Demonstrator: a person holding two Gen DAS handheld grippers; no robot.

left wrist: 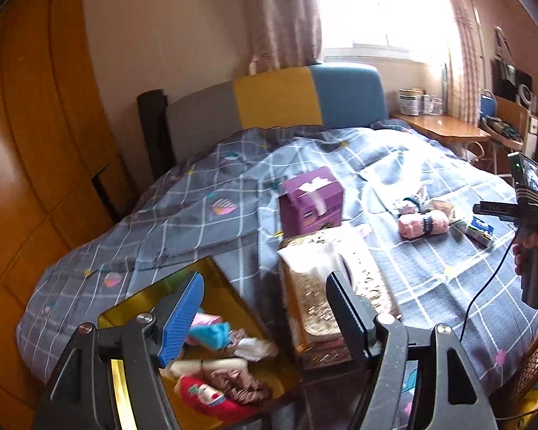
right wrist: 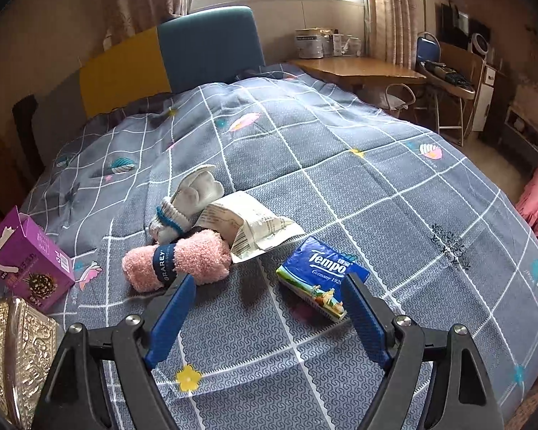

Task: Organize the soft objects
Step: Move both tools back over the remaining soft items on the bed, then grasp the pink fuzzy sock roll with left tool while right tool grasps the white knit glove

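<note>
On the left of the grey checked quilt (left wrist: pixel 394 279), a shallow gold-walled tray (left wrist: pixel 229 297) holds a heap of soft things: a turquoise sock (left wrist: pixel 211 333), a white cloth (left wrist: pixel 256 349), a brown ruffled fabric piece (left wrist: pixel 240 383) and a red plush item with a cream patch (left wrist: pixel 211 399). The left gripper (left wrist: pixel 265 304) hangs above the tray's near side with its jaws spread wide and nothing between them; its blue ribbed pad (left wrist: pixel 181 319) stands over the tray. Just beside the tray on its right sits an embossed gold tissue box (left wrist: pixel 319 304) with white tissue poking from the top. Behind that box stands an opened purple cardboard carton (left wrist: pixel 310 202).

Farther right, well apart from the tray, lies a rolled fluffy pink towel with a dark band (right wrist: pixel 177 259). A bundled grey-white sock with a blue cuff (right wrist: pixel 188 208) rests touching its far side, and a crumpled white printed wrapper (right wrist: pixel 251 229) lies just beside both. To the right of the wrapper lies a blue Tempo tissue packet (right wrist: pixel 321 277). The right gripper (right wrist: pixel 269 304) hovers low over the quilt, jaws wide apart and empty; the towel is near its left fingertip, and its right fingertip overlaps the packet's near edge. In the left wrist view a hand (left wrist: pixel 531 251) holds that tool by its handle.
</note>
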